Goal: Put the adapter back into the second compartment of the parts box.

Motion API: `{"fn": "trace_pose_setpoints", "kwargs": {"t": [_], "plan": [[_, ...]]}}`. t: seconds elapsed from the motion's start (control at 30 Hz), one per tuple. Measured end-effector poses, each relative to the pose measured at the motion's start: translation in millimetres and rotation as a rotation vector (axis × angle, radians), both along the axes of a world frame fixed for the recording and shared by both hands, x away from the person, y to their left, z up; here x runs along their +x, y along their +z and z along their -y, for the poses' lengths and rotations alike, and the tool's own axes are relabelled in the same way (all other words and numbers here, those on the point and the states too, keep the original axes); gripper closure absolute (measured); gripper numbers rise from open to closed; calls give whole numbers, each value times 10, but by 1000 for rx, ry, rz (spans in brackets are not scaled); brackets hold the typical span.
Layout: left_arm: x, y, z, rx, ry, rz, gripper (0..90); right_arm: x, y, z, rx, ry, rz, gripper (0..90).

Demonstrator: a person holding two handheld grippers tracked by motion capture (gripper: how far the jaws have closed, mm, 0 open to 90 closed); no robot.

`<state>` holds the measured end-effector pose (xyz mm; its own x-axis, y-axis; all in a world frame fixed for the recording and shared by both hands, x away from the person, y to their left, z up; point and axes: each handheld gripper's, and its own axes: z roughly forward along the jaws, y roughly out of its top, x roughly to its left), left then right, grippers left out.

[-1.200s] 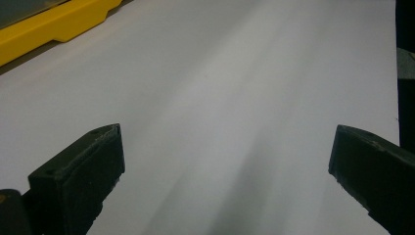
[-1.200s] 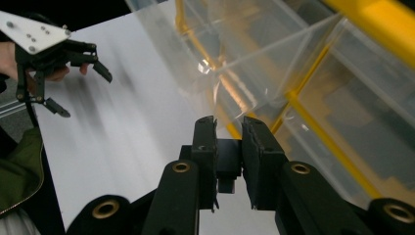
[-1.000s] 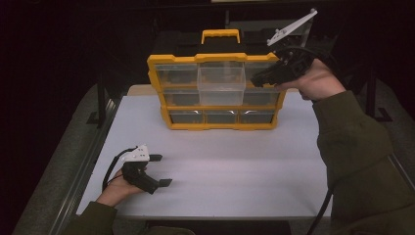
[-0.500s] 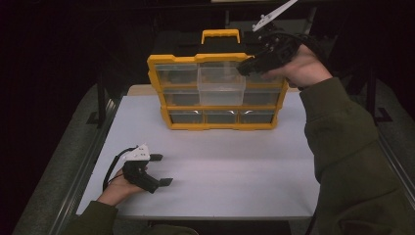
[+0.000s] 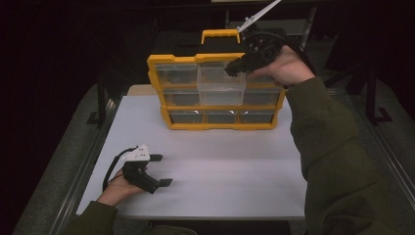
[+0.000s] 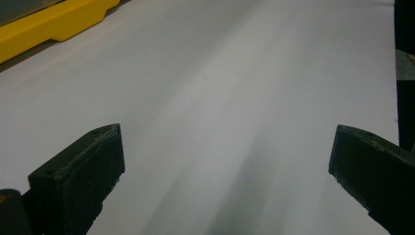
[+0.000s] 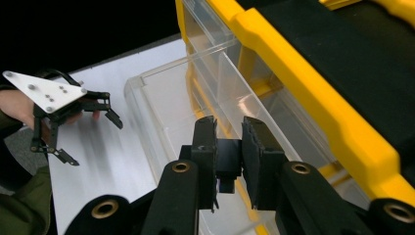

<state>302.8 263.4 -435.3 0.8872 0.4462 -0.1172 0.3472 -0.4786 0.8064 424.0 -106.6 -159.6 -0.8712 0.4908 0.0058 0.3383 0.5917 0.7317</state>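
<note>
In the high view, a yellow organiser [image 5: 215, 93] is seen standing upright at the far end of the white counter [image 5: 220, 166], its long axis running crosswise and its drawer fronts turned toward the person. A clear drawer [image 5: 220, 83] in the middle of the top row is pulled out part way, so that its long axis points from the organiser toward the person. The right hand-held gripper [image 5: 235, 68] is held above the drawer's right end, its tips aimed to the left across the drawer, and its jaws appear pressed together. The left hand-held gripper [image 5: 161, 170] is seen well apart from the organiser, low over the near left part of the counter, with its jaws spread and nothing between them. In the left hand-held gripper view, the two black jaws are seen wide apart over bare counter [image 6: 235, 98], and a yellow base edge of the organiser [image 6: 54, 24] lies ahead and to the left. In the right hand-held gripper view, the jaws are seen nearly closed, with only a narrow gap and nothing pinched. The clear drawer [image 7: 166, 112] lies directly below and beyond the tips, its long axis stretching out from the organiser [image 7: 313, 83] at the right, while the left hand-held gripper [image 7: 85, 132] is seen farther off to the left.
</note>
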Motion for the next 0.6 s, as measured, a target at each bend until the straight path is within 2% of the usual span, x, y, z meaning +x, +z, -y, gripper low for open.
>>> {"fn": "trace_pose_setpoints", "kwargs": {"t": [0.2, 0.23, 0.33, 0.6], "plan": [[-4, 0, -5, 2, -4, 1, 0, 55, -70, -113, -26, 7, -19, 741], [-9, 3, -8, 2, -4, 4, 0, 72, -95, -134, -34, 6, -24, 701], [-14, 5, -10, 1, -2, 3, 0, 80, -101, -143, -30, 0, -24, 662], [-21, -2, -18, -1, 4, 1, 0, 31, -36, -44, -6, -9, -9, 654]]}}
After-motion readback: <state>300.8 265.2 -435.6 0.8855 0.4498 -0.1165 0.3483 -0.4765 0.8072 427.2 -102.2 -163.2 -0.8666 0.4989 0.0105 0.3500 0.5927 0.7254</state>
